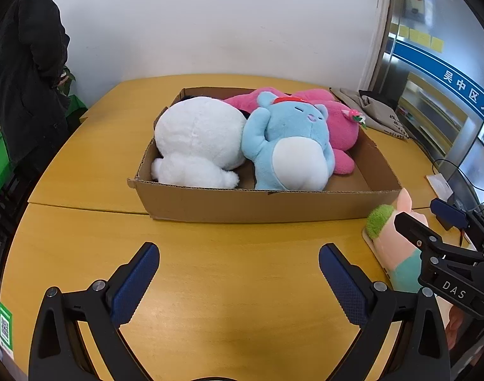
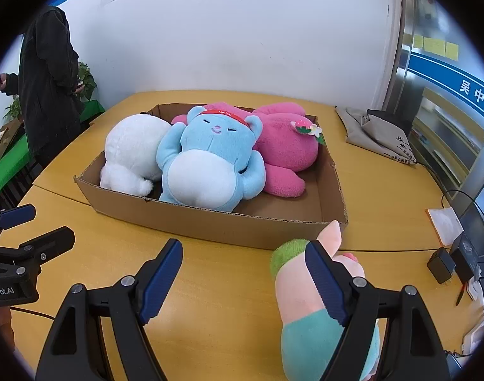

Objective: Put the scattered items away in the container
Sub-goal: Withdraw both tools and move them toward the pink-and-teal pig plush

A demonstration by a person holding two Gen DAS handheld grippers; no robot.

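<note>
White wall backs a round yellow wooden surface (image 1: 210,270), with a glass door and blue banner at the right and a person in a dark coat (image 1: 32,73) standing at the far left beside a green plant.

At the middle of the surface sits a shallow cardboard box (image 1: 242,201) holding three plush toys packed side by side: a white plush (image 1: 197,139) on the left, a blue plush (image 1: 289,146) with a red headband in the middle, lying on its back and touching the white one, and a pink plush (image 1: 340,123) behind and to the right, partly under the blue one, with a small strawberry-and-flower decoration.

One toy lies outside the box — a pig plush (image 2: 305,289), peach-pink with a green tuft and a teal lower half, on the surface just beside the box's near right corner.

Left claw (image 1: 238,260) hovers over bare surface in front of the box, its blue-padded fingers spread wide and holding nothing. Right claw (image 2: 245,257) is also spread wide and gripping nothing; its right finger overlaps the pig plush, though contact cannot be judged.

A grey cloth bag (image 1: 375,111) lies at the far right, with cables and a black charger (image 2: 442,268) near the right edge.
</note>
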